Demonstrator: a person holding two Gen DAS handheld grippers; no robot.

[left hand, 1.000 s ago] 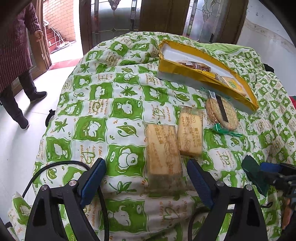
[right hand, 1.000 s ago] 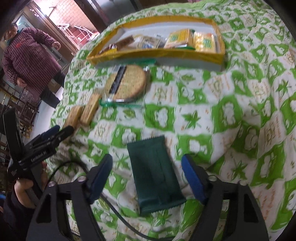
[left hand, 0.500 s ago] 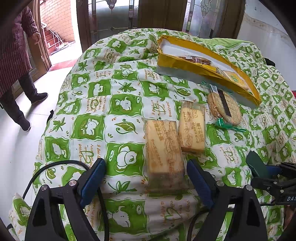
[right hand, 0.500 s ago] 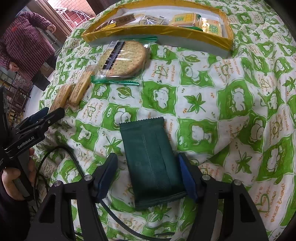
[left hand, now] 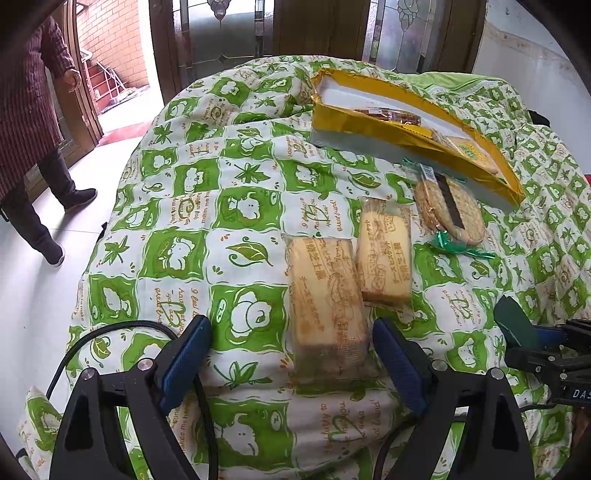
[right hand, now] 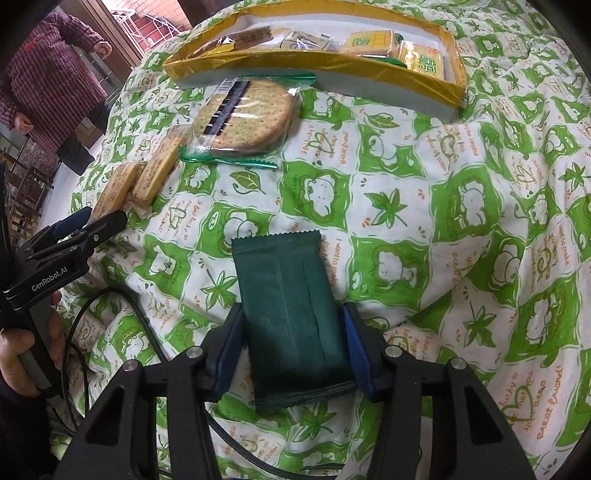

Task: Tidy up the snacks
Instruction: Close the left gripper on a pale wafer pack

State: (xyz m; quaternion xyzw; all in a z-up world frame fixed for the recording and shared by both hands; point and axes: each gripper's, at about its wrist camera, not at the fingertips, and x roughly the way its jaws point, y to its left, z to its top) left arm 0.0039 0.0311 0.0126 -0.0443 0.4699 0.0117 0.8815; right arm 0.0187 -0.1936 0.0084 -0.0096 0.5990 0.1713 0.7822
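The right gripper [right hand: 291,350] seems clamped on the dark green packet [right hand: 291,310]; the left gripper [left hand: 291,350] stands apart near the near biscuit pack [left hand: 327,295].

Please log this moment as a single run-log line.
left gripper: open, straddling near biscuit pack | right gripper: shut on green packet | yellow box: partly filled

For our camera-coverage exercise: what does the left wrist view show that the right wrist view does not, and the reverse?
Only the left wrist view shows the glass-panelled doors and the open left tool framing a biscuit pack. Only the right wrist view shows the right tool closed on the dark green packet. Both show the yellow tray, the round cracker pack and the bystander.
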